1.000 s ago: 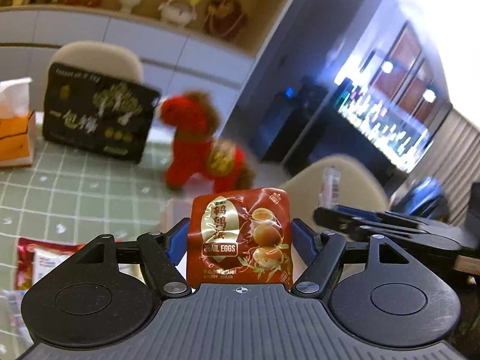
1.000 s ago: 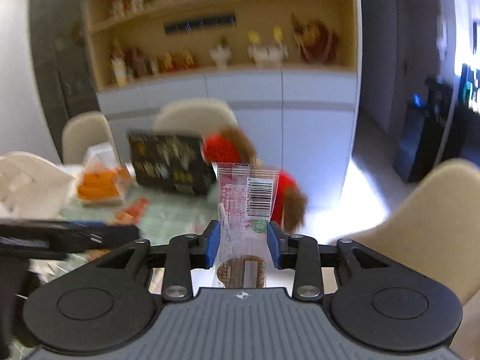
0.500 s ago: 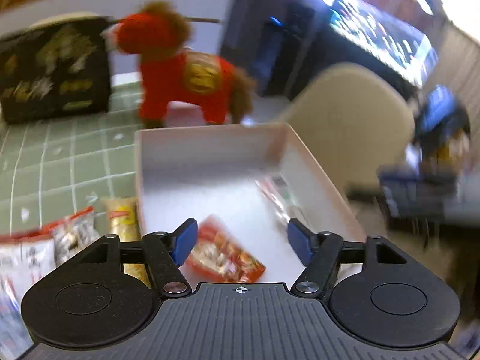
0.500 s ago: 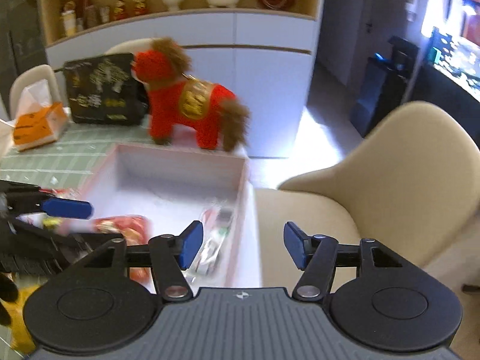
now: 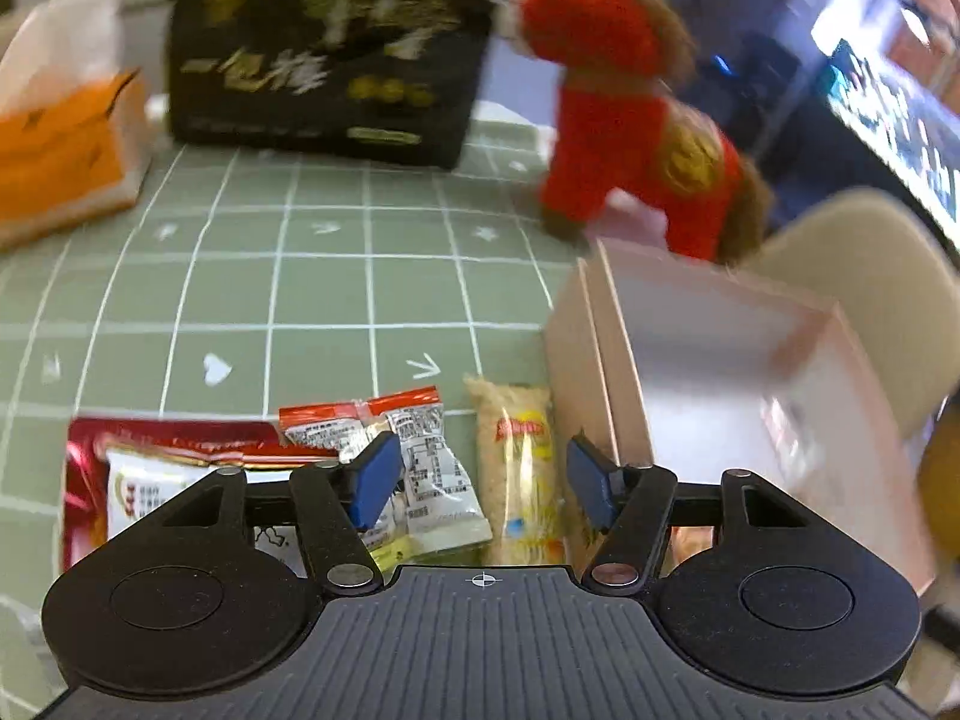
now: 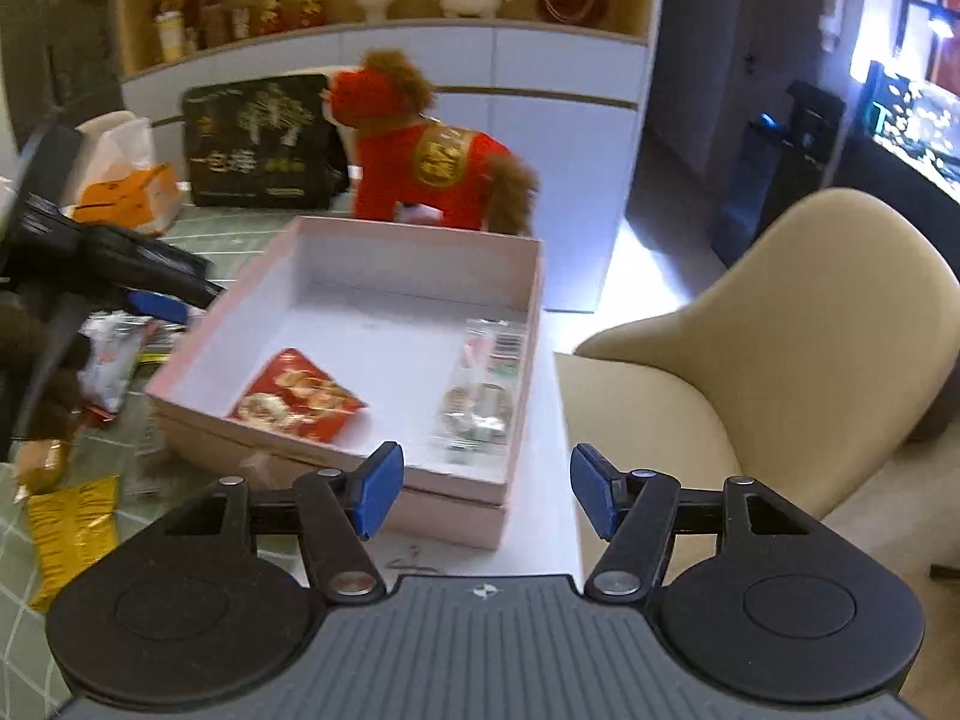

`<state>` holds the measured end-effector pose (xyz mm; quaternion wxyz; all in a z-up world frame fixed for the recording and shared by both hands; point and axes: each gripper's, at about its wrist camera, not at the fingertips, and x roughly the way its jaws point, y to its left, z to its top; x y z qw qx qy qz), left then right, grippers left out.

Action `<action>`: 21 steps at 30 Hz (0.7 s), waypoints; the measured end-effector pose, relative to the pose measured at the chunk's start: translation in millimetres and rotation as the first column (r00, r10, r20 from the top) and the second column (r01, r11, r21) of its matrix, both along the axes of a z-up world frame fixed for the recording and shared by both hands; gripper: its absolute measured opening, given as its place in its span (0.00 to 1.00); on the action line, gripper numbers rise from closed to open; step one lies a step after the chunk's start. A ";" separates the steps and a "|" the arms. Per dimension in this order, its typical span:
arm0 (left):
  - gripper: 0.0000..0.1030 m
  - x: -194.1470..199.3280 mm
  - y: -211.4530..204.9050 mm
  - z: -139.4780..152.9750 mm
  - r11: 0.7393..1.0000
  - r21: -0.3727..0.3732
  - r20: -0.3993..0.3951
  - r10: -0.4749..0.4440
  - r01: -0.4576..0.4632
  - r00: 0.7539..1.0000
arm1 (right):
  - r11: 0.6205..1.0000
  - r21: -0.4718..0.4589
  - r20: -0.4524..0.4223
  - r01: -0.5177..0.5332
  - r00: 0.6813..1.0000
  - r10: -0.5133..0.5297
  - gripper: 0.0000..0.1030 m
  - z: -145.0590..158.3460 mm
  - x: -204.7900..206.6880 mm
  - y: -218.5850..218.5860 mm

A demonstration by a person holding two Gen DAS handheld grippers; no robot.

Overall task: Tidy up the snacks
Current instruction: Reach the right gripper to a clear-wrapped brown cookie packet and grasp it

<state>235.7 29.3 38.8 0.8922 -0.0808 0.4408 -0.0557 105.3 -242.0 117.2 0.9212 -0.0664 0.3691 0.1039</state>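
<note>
Both grippers empty, fingers spread wide. Left gripper point(image 5: 477, 483) hangs over the loose snacks on the green grid tablecloth point(image 5: 312, 294), just left of the pink box point(image 6: 336, 450). Between its blue pads: a clear-and-white wrapped snack point(image 5: 435, 468) and a long yellow-label packet point(image 5: 521, 468) lying right against the box's outer wall. A big red bag point(image 5: 150, 468) sits further left, partly under the gripper body. No contact with any of them as far as I can see, though the frame is motion-blurred.

Right gripper point(image 6: 480, 489) is released too, hovering at the box's near right corner, nothing between the pads.

Inside the box: red quail-egg pouch point(image 6: 297, 396) lying flat near the front-left, clear barcode packet point(image 6: 486, 384) along the right wall. They're well apart.

Behind the box: red plush horse point(image 6: 432, 162), black gift box point(image 6: 258, 144), orange tissue box point(image 6: 129, 195). Gold packet point(image 6: 72, 531) on the cloth at the near left. Beige chair point(image 6: 774, 348) to the right of the table.
</note>
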 end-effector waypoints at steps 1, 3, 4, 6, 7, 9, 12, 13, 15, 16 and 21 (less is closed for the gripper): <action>0.58 -1.7 -2.5 -0.5 0.999 0.025 0.002 -0.021 0.021 1.000 | 1.000 0.004 -0.003 -0.017 1.000 0.017 0.61 -0.1 -3.1 2.9; 0.44 -4.1 -7.2 -2.4 0.997 0.051 0.007 -0.052 0.052 0.999 | 0.999 -0.001 -0.018 -0.050 0.999 0.050 0.61 -3.5 -9.1 10.3; 0.43 -6.6 -5.2 -3.3 0.997 0.041 0.006 -0.061 0.061 0.998 | 0.998 -0.011 -0.032 -0.065 0.997 0.065 0.61 -6.7 -11.0 14.7; 0.19 -21.8 -0.8 -2.0 0.996 -0.025 -0.008 -0.082 0.082 0.997 | 0.996 -0.029 -0.057 -0.086 0.995 0.085 0.61 -13.8 -16.2 22.9; 0.19 -31.7 2.4 -0.3 0.995 -0.052 -0.013 -0.088 0.088 0.996 | 0.995 -0.031 -0.066 -0.095 0.993 0.093 0.61 -16.4 -18.2 25.8; 0.19 -51.1 -0.8 0.9 0.993 -0.039 -0.027 -0.114 0.113 0.993 | 0.993 -0.026 -0.084 -0.116 0.990 0.113 0.61 -20.4 -22.7 31.3; 0.19 -85.0 -5.7 -2.4 0.988 0.010 -0.038 -0.151 0.152 0.988 | 0.990 -0.012 -0.093 -0.142 0.986 0.140 0.61 -22.5 -30.4 37.1; 0.19 -93.2 -5.8 -2.0 0.989 0.010 -0.039 -0.150 0.150 0.988 | 0.988 -0.010 -0.093 -0.152 0.984 0.151 0.61 -22.0 -32.9 39.1; 0.18 -109.2 -3.0 -2.9 0.988 -0.046 -0.067 -0.149 0.146 0.987 | 0.986 -0.011 -0.090 -0.168 0.982 0.166 0.61 -21.6 -38.4 43.3; 0.18 -117.4 -2.9 -3.8 0.987 -0.067 -0.081 -0.154 0.149 0.985 | 0.984 -0.012 -0.092 -0.176 0.980 0.174 0.61 -21.9 -40.3 45.6; 0.18 -153.4 -1.0 -5.3 0.989 -0.108 -0.103 -0.107 0.096 0.989 | 0.976 -0.002 -0.127 -0.219 0.968 0.216 0.73 -27.9 -48.0 63.9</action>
